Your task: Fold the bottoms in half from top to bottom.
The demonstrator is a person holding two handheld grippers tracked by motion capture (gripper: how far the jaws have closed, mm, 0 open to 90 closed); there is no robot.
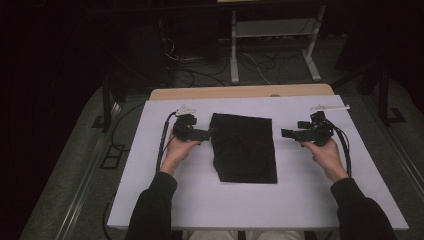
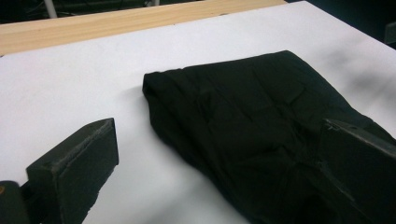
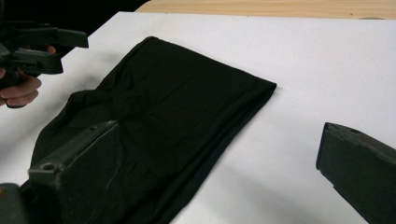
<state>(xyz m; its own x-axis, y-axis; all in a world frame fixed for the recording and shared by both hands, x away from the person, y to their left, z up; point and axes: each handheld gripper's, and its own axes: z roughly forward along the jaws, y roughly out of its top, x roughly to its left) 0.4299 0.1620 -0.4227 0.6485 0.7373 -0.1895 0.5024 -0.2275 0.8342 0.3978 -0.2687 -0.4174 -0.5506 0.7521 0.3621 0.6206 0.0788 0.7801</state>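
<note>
Sleeves dark | folded black cloth (image 1: 244,147), soft, roughly rectangular | white table (image 1: 300,200), matte | both grippers' 2 jaws wide, empty

One folded black cloth (image 1: 243,147), two grippers (one per hand), one table (image 1: 200,200).

You worked in a dim lab: white table (image 1: 300,200), loose cables (image 1: 200,75) on the floor, a metal stand (image 1: 272,30) behind.
</note>
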